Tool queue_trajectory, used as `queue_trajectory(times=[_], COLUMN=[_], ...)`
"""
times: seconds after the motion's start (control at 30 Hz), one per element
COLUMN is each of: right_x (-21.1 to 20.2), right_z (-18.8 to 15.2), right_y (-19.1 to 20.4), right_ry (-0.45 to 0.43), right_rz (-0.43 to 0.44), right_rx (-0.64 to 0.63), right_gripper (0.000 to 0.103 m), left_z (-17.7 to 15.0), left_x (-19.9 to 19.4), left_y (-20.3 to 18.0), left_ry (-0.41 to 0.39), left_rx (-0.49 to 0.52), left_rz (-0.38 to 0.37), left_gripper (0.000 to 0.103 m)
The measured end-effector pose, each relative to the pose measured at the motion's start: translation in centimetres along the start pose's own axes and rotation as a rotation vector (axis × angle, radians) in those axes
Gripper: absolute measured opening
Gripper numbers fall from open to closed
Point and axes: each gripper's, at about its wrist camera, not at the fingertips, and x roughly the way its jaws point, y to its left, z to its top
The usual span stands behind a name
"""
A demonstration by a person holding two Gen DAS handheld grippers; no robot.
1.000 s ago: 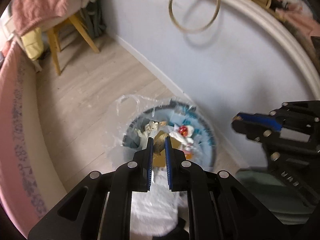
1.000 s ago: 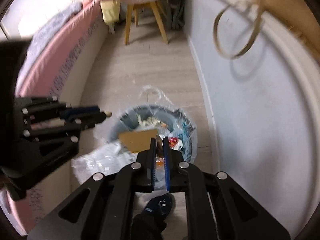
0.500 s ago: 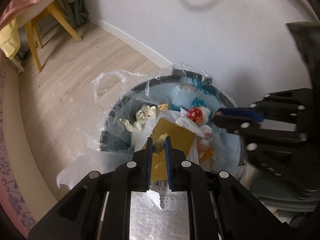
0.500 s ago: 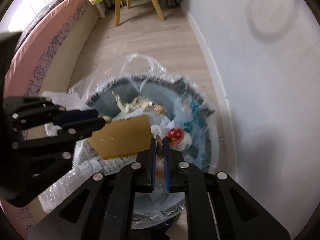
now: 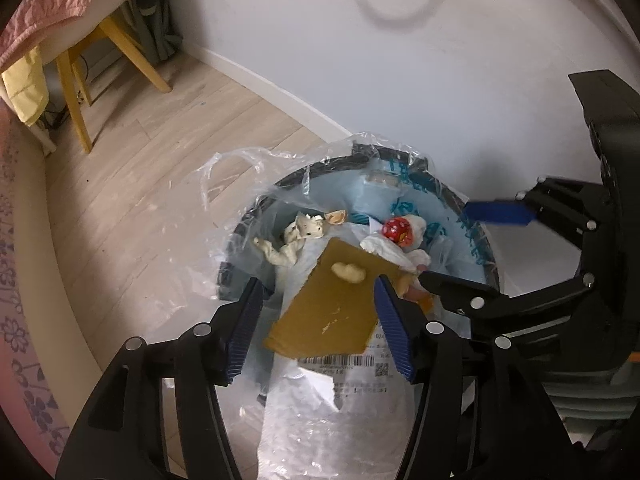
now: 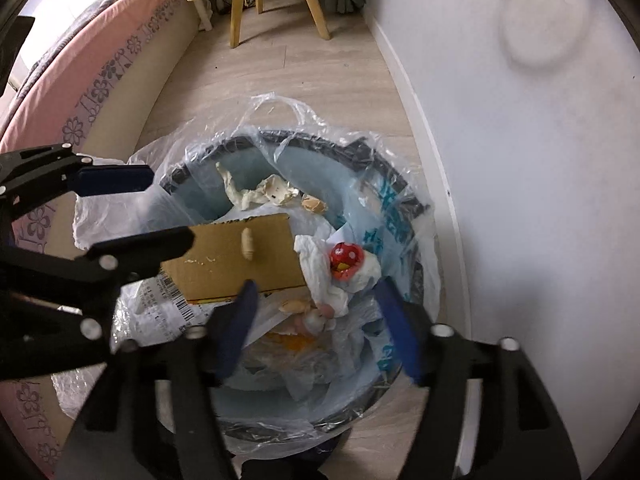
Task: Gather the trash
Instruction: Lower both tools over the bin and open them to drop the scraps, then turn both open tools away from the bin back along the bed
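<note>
A round bin point(image 5: 240, 232) point(image 6: 240, 142) lined with a clear plastic bag stands on the floor by the wall, full of trash. On top lie a brown cardboard piece point(image 5: 336, 312) point(image 6: 240, 264), crumpled tissue and a red spotted wrapper point(image 5: 396, 232) point(image 6: 346, 258). A beige peanut shell point(image 5: 348, 272) point(image 6: 247, 244) rests on the cardboard. My left gripper point(image 5: 320, 292) point(image 6: 172, 208) hovers over the cardboard, its jaws opening with nothing pressed between them. My right gripper point(image 6: 316, 292) point(image 5: 468, 248) hangs over the tissue, its jaws also opening and empty.
A bubble mailer with a barcode label point(image 5: 340, 364) droops over the bin's near edge. A wooden chair point(image 6: 240, 8) stands at the far end of the floor. A pink flowered bed edge point(image 6: 80, 92) runs along the left, the white wall point(image 6: 520, 160) along the right.
Both grippers came down close over the bin and went from shut to open. The peanut shell that was at the left gripper's tip now lies on the cardboard.
</note>
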Motion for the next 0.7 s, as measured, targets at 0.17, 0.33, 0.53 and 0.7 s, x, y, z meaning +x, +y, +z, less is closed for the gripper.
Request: queue_trajectory(times=[0.17,0.33,0.53,0.7], right_x=[-0.9,-2.8,-5.8,-10.0], right_z=[0.1,0.3,1.0,2.6], right_y=[0.1,0.8,1.2,1.6], right_ry=[-0.027,-0.088,-0.072,-0.070], right_rz=[-0.044,-0.041,-0.041,-0.044], right_rx=[-0.040,-0.093,-0.054,-0.041], right_gripper=[0.091,0.091,0.096,0.096], left_z=[-0.5,-0.1,1.3,2.5], left_x=[-1.1,-2.6,-6.5,-9.8], left_y=[0.2,0.7,0.6,0.3], left_ry=[-0.004,-0.014,-0.046,-0.058], left_rx=[-0.005,-0.060,-0.092,-0.103], left_rz=[0.019,0.048,0.072,0.068], left_gripper=[0.067,0.086,0.095,0.095])
